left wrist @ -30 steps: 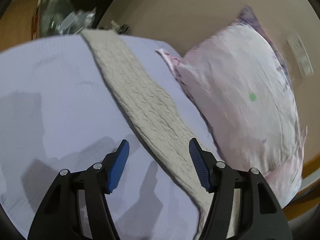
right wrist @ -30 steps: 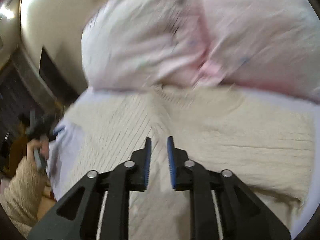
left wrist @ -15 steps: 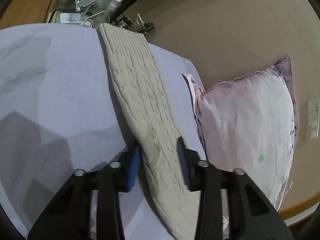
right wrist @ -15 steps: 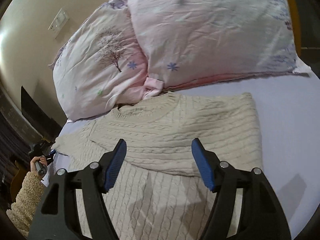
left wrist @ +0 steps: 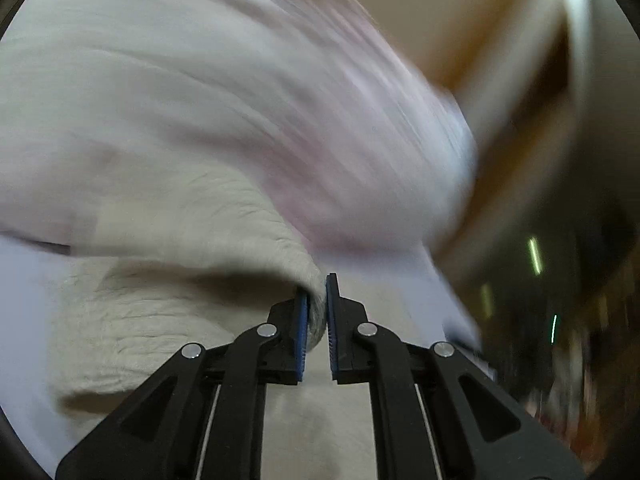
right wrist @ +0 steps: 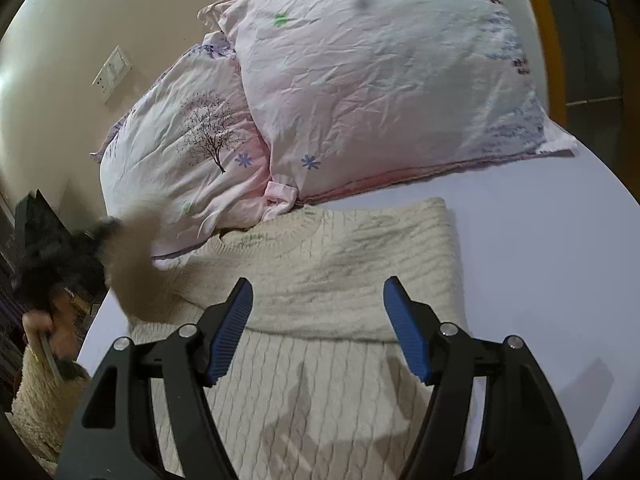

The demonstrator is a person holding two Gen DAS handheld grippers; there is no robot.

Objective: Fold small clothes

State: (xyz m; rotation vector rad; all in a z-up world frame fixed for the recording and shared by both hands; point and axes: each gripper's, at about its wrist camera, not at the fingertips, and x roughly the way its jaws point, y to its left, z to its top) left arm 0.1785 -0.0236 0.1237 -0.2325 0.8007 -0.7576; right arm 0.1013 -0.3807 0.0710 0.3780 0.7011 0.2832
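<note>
sweater [right wrist: 344,264] neckline toward pillows [right wrist: 360,92] (sleeve lifted)

From my right wrist feed I see a bed under a pale lavender sheet [right wrist: 540,248], with two pink floral pillows [right wrist: 380,80] propped against a beige wall [right wrist: 80,12] that carries a white switch plate [right wrist: 113,73]. An orange wooden bed frame [right wrist: 550,40] curves along the right; my left feed is mostly motion blur
</note>
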